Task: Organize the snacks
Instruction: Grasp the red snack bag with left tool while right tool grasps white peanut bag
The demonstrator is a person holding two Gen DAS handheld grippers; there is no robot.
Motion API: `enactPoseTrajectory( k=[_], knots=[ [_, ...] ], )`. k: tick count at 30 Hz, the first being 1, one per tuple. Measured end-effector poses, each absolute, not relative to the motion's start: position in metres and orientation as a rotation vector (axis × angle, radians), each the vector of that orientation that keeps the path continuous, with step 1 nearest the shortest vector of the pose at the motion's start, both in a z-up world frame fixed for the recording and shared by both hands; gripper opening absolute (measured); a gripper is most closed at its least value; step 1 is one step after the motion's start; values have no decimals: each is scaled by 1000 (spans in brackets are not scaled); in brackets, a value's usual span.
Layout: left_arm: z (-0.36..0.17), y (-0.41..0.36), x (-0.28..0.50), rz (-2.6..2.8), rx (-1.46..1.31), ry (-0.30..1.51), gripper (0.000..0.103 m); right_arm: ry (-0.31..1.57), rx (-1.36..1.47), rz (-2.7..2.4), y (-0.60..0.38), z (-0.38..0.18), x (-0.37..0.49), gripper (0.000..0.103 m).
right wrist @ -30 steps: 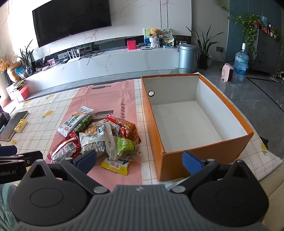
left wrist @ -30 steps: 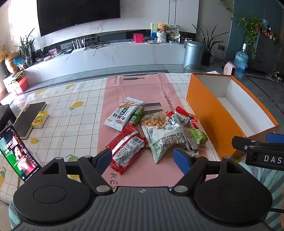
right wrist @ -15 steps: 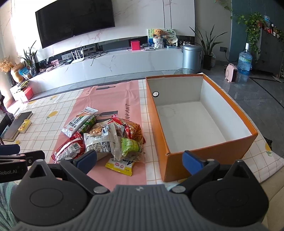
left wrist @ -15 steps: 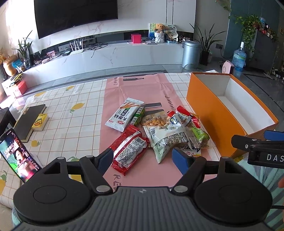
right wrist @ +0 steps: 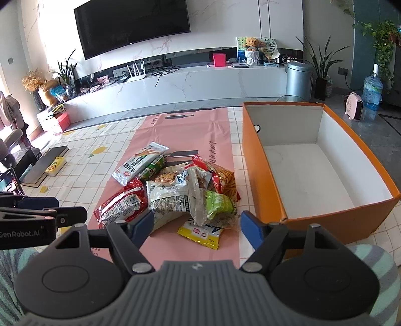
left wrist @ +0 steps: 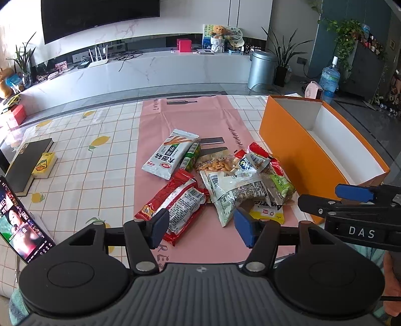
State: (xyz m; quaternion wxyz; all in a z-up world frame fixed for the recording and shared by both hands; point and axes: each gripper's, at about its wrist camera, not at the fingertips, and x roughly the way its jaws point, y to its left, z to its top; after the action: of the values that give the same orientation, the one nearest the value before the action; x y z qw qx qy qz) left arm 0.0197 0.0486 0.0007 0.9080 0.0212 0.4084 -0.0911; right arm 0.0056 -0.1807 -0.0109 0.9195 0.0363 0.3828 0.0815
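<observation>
Table (right wrist: 100, 160) holds heaped snacks (right wrist: 180, 190); right gripper (right wrist: 196, 223) has swung from orange box (right wrist: 265, 180) toward them, jaws released, pick pending.

1. A bright living room with a white marble-look wall (right wrist: 225, 22); strong daylight comes from 9 o'clock.
2. A large curved black television (right wrist: 132, 25) hangs on that wall at 11 o'clock.
3. Below it runs a long low white cabinet (right wrist: 200, 82), carrying a white router (right wrist: 136, 75), a pink box (right wrist: 219, 60) and a teddy bear (right wrist: 252, 45).
4. At 1 o'clock stand a silver bin (right wrist: 299, 80) and a potted plant (right wrist: 322, 67) on a grey tiled floor (right wrist: 371, 125).
5. At 2 o'clock, a water bottle (right wrist: 372, 95) stands just beside a small pink heater (right wrist: 354, 106).
</observation>
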Motion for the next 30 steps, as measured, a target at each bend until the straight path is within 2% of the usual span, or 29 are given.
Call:
enactPoseTrajectory(
  k=[10,16,21,23,30],
  knots=[
    [-16,65,49,-240,94,898,72,857,37,213,-153,-33,43,77],
    [-27,80,72,-301,158,935,78,870,-4,248,-135,-44,65,81],
    [-36,87,93,-378,218,955,87,886,-22,268,-122,-55,86,84],
    [-45,87,101,-402,249,977,88,892,-32,275,-117,-60,94,86],
    [-74,77,122,-487,331,1019,88,893,-83,252,-113,-77,112,87]
  ],
)
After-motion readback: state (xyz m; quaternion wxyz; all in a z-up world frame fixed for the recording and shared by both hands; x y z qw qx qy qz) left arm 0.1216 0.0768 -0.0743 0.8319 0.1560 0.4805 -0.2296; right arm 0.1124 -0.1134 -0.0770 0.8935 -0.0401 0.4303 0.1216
